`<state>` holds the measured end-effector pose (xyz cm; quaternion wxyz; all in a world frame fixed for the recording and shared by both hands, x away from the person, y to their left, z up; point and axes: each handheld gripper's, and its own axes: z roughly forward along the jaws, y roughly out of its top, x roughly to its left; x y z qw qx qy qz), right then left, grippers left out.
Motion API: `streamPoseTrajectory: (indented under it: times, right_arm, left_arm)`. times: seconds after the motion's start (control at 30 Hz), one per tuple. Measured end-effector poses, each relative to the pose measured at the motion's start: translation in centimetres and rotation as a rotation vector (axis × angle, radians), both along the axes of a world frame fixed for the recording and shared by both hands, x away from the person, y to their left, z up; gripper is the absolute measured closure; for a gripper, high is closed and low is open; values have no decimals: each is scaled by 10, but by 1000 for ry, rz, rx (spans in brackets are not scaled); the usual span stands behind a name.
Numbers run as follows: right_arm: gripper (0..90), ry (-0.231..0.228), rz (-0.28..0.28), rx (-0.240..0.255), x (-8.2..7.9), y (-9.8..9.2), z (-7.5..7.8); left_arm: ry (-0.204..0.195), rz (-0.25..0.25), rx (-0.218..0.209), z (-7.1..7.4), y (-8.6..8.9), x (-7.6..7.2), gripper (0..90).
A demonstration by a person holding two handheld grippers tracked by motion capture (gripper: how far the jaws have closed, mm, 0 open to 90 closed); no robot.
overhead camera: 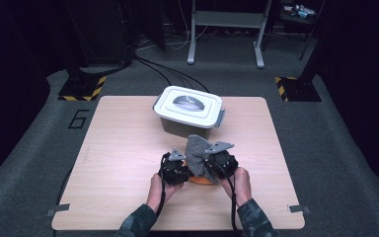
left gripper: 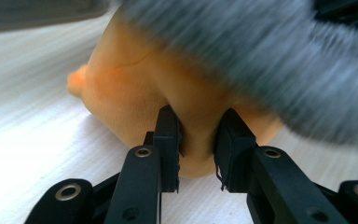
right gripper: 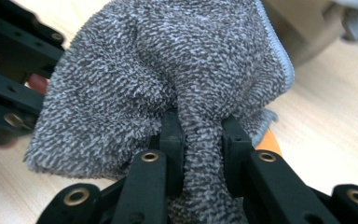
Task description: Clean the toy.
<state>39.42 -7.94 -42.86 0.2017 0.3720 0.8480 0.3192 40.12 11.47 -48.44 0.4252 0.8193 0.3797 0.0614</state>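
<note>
On the wooden desk (overhead camera: 128, 148), just in front of the lidded box (overhead camera: 187, 111), an orange cloth (left gripper: 135, 93) is pinched by the left tool (left gripper: 198, 140); a grey towel (right gripper: 168, 79) is pinched by the right tool (right gripper: 203, 144).

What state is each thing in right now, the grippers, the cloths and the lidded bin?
Left gripper: shut on orange cloth.
Right gripper: shut on grey towel.
Orange cloth: bunched, resting on table.
Grey towel: lifted, draped over orange cloth.
Storage bin: lid on, closed.
</note>
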Motion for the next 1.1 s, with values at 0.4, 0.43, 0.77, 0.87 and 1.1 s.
streamPoseTrajectory:
  times: [0.4,0.43,0.77,0.87,1.1]
  right_arm:
    - [752,62,-175,39,5,-61,-31]
    - [752,62,-179,42,5,-61,-31]
    - [747,-2,-179,47,-9,-64,-8]
    - [747,-54,-121,49,-21,-48,10]
    - [748,-38,-9,-42,-17,-6,1]
  left_arm:
    - [-116,-16,82,6,-6,-8,543]
    - [-171,-15,119,9,-8,-12,425]
    - [-169,-24,132,11,-16,-13,707]
    - [-160,-16,132,12,-16,-13,710]
    - [-125,9,114,8,-13,-9,715]
